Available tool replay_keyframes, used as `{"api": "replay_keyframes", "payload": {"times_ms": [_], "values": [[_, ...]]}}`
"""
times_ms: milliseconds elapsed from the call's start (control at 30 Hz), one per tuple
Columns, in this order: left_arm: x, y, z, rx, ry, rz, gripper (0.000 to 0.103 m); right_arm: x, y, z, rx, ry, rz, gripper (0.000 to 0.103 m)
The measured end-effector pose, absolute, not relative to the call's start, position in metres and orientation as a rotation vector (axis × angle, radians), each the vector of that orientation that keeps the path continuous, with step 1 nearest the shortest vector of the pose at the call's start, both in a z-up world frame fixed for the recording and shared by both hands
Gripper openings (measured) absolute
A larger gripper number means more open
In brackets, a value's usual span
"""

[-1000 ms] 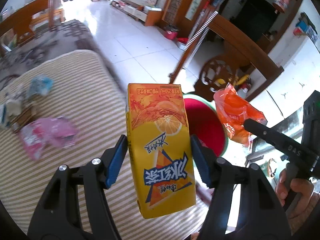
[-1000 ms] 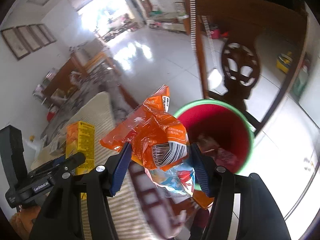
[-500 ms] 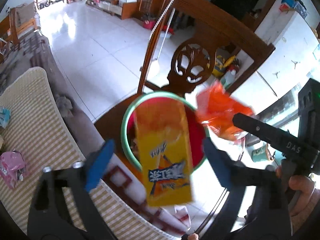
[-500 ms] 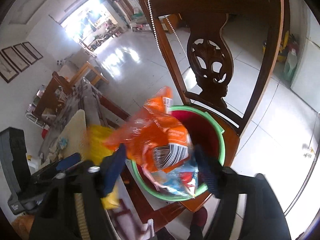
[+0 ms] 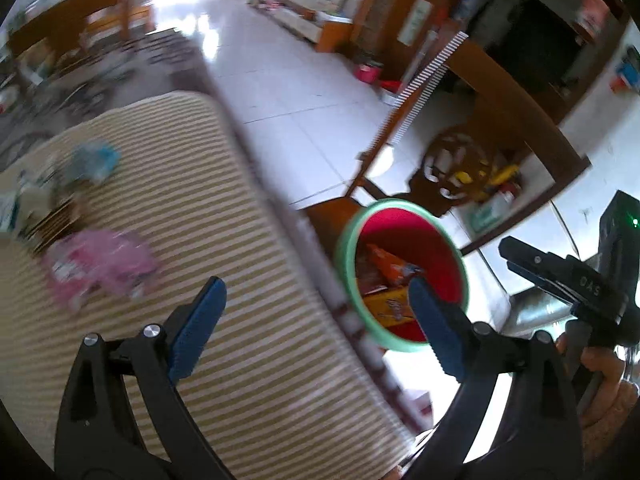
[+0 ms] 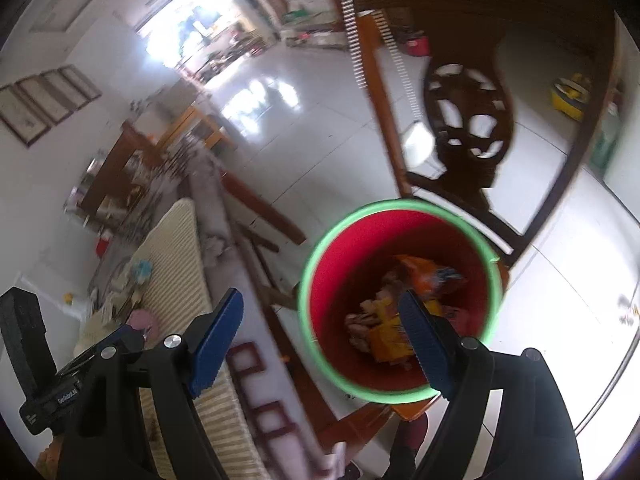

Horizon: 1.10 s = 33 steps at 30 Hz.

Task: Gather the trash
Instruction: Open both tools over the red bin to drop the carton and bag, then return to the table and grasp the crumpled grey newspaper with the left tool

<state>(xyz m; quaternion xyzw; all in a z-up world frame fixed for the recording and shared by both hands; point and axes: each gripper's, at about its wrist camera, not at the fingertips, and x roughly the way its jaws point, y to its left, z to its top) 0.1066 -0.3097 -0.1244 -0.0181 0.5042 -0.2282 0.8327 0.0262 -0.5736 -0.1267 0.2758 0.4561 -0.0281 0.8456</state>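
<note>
Both loads look dropped already: the yellow juice carton [image 5: 387,307] and the orange snack wrapper [image 5: 390,266] are lying inside the red bin [image 5: 424,236], which is parked on a wooden chair [image 6: 464,128] right off the edge of the striped tabletop [image 5: 192,240], probably so trash can be carried a short way and let fall in. The left hand-held gripper [image 5: 316,328] is spread wide with nothing between its blue pads, its jaws having just been opening, and the same goes for the right hand-held gripper [image 6: 322,338], empty and gaping over the bin's near rim. In the left wrist view the bin is seen at about 3 o'clock, and more trash is shown that the other camera barely catches: a pink wrapper [image 5: 100,268] at 9 o'clock and a blue wrapper [image 5: 94,160] at 10 o'clock, both blurred. In the right wrist view the bin is looked into almost straight down at 5 o'clock, so the pile inside is better seen, and the left tool's body is caught at 8 o'clock. So there's plenty left to collect, it seems.
</note>
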Motion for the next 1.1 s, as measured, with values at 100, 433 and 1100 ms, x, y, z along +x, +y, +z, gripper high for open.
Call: {"api": "replay_keyframes", "payload": {"times_ms": [100,433,1100], "values": [[0.105,-0.272,-0.126,-0.084,1.068,-0.417,0.09,0.04,-0.542,-0.127,0.546,0.99,-0.007,0.078],[0.088,-0.142,-0.126,-0.164,1.053,-0.281,0.09,0.066,-0.425,-0.124,0.44,1.028,0.112,0.078],[0.034,-0.099,-0.181,-0.002,1.235,-0.647,0.074,0.061,-0.299,-0.123,0.397,1.037,0.089,0.078]]}}
